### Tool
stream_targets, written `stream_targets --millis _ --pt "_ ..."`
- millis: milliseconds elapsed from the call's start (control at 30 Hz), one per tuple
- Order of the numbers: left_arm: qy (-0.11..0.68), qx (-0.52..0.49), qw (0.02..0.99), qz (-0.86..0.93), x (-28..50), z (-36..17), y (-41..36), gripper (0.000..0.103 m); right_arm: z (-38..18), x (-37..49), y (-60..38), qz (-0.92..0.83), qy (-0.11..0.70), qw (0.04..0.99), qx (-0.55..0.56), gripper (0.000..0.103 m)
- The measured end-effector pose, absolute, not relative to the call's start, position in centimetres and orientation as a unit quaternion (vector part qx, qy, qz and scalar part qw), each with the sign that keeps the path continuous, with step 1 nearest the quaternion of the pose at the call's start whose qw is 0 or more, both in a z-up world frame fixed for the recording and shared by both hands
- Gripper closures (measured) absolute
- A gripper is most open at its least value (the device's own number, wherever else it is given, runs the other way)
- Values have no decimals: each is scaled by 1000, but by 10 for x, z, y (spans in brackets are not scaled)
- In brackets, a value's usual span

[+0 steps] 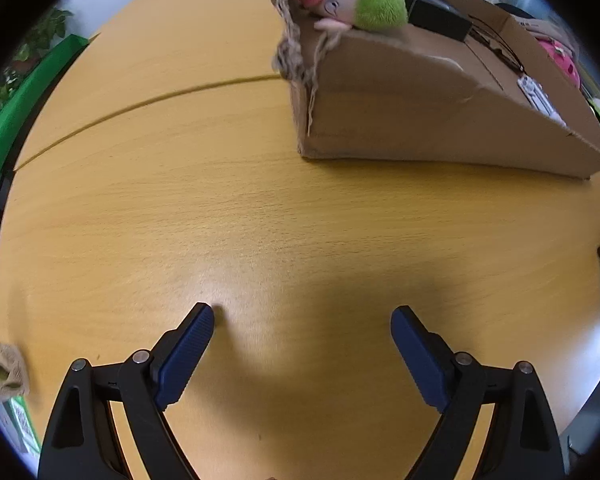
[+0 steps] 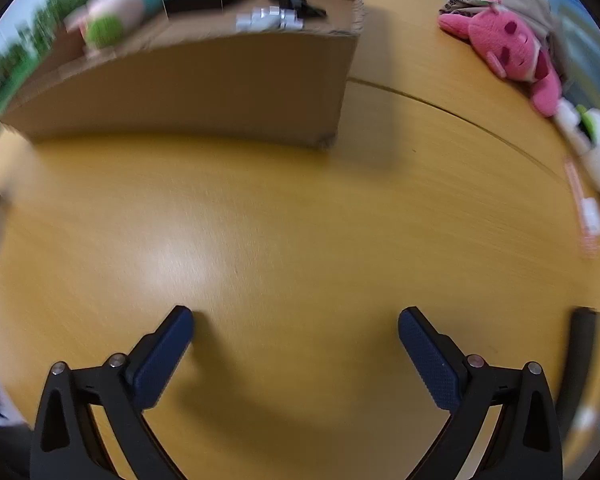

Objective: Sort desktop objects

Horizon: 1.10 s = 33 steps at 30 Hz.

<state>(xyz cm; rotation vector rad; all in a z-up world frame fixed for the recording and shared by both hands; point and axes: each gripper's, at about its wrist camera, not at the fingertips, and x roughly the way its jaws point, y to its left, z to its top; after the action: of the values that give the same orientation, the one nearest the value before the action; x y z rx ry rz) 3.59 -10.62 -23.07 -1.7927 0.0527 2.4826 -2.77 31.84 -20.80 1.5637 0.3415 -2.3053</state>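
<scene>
Pink plush toy (image 2: 504,46), ahead-right of my right gripper (image 2: 296,330): soft, light.
Both grippers spread, empty; left gripper (image 1: 302,326) idle; I'd pinch its body.

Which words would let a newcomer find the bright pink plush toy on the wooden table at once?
Start at the open brown cardboard box on the yellow wooden table. Look past its right-hand end, as the right wrist camera shows it, to the table's far edge: the bright pink plush toy lies there outside the box. A white plush toy with a green patch lies next to it; only this one is pink with darker pink spots.
</scene>
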Motion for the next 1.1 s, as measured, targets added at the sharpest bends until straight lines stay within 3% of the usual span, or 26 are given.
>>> stream_targets --millis 500,1100 --pt "72 -444 161 878 30 -229 -152 0 -201 -41 338 -848 150 285 422 0" --pt "80 -444 157 878 1 -232 -129 0 -202 -45 341 -844 154 292 423 0"
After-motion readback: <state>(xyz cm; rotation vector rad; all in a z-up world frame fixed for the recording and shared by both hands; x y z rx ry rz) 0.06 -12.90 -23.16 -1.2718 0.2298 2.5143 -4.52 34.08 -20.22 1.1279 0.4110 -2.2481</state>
